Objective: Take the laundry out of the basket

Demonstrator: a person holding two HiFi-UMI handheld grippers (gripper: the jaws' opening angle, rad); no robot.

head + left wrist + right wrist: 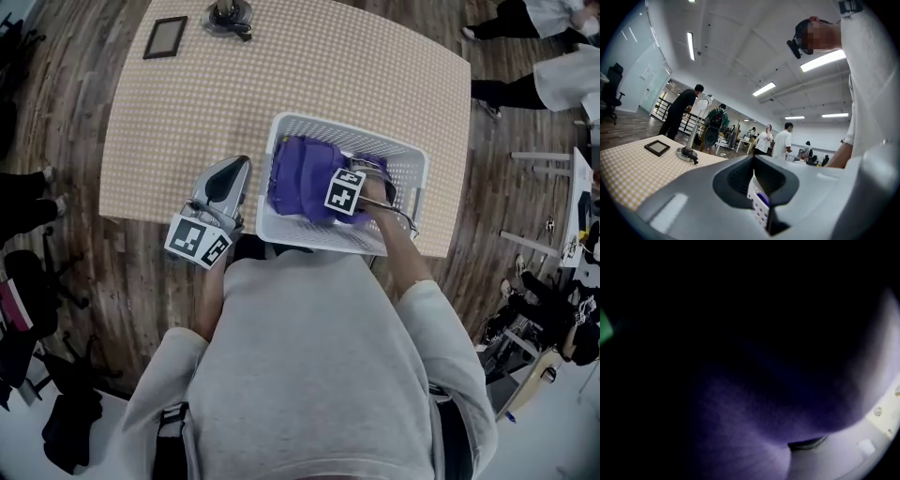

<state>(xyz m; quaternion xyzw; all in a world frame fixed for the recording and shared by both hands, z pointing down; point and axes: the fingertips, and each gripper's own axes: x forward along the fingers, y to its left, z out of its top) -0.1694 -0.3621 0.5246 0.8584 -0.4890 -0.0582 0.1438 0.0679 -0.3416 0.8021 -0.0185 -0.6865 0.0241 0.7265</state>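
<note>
Left gripper [232, 173] sits at the table's [309, 66] near edge, and its own view shows fingers almost together, empty; purple laundry [300, 173] fills the white basket [408, 164] beside it; right gripper [349, 195] is sunk in the laundry, its view shows only dark cloth, finger opening indiscernible.

The person carrying my rig wears a pale grey sweatshirt [319, 366], plain and unmarked, with loose sleeves [441, 328] that end near the elbows. A black camera unit [799, 40] is strapped to the head. I see the left gripper [230, 173] as a smooth light-grey shell that tapers to a point, with a glossy black recess along its top. Its marker cube [199, 241] is white with bold black square patterns. The right gripper [375, 192] shows thin grey metal bars and a matching black-and-white cube [345, 190].
</note>
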